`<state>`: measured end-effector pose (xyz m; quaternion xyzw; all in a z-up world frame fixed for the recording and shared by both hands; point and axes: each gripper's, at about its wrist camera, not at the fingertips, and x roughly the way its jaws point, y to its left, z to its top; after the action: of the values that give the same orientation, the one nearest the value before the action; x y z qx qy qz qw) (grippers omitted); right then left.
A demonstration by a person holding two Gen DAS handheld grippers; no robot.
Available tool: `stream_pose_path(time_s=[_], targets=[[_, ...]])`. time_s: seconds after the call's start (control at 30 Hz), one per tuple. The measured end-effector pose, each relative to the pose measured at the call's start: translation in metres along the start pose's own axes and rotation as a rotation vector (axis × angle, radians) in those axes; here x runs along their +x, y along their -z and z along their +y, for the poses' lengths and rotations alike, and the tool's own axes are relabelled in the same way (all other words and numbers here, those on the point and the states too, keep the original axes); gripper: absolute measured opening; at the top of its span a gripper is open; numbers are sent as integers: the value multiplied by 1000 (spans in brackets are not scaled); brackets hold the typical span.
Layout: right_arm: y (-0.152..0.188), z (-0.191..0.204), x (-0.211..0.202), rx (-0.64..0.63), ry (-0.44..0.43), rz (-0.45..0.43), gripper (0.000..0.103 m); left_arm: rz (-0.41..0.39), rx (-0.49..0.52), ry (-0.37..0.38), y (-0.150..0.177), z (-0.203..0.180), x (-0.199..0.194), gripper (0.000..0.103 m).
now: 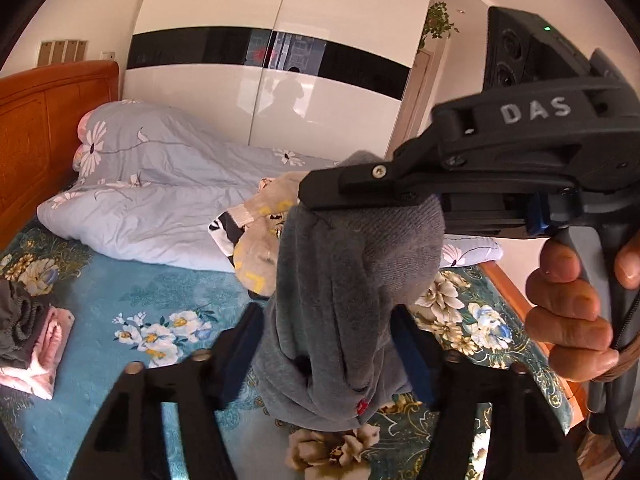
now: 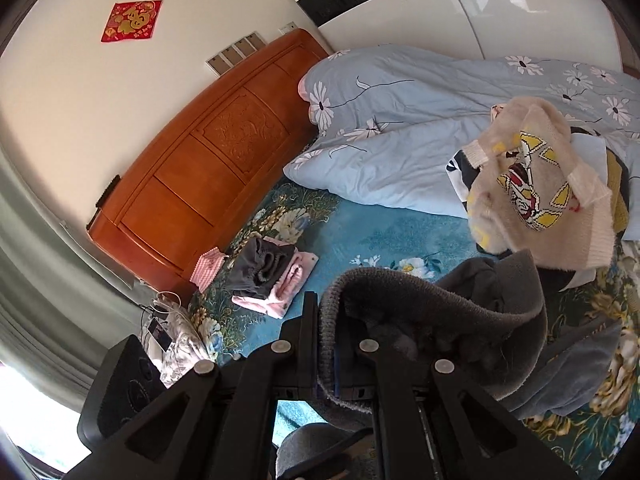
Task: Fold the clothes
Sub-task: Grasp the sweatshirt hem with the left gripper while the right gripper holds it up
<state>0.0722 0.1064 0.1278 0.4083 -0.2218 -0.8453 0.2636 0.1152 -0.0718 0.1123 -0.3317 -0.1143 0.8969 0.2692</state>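
A grey fleece garment hangs in the air over the bed between both grippers. In the left wrist view, my left gripper has the cloth bunched between its blue-padded fingers. My right gripper comes in from the right, held by a hand, and pinches the garment's top. In the right wrist view my right gripper is shut on a ribbed edge of the same grey garment. A stack of folded grey and pink clothes lies near the headboard; it also shows in the left wrist view.
A pile of unfolded clothes topped by a cream cartoon sweater lies by the light-blue floral duvet. The bed has a teal floral cover and a wooden headboard. A white wardrobe stands behind.
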Motion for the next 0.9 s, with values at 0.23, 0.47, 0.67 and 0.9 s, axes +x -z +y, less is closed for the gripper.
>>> stream_pose_path(time_s=[0.23, 0.47, 0.67, 0.9], targets=[[10, 12, 18, -19, 37, 66, 9, 63, -82, 7, 8, 10, 13, 8], [30, -11, -29, 40, -43, -21, 20, 70, -554, -4, 13, 120, 8, 7], [88, -83, -63, 200, 96, -89, 33, 54, -689, -50, 33, 167, -11, 7], [140, -147, 1, 452, 73, -5, 36, -99, -381, 163, -42, 80, -72, 7]])
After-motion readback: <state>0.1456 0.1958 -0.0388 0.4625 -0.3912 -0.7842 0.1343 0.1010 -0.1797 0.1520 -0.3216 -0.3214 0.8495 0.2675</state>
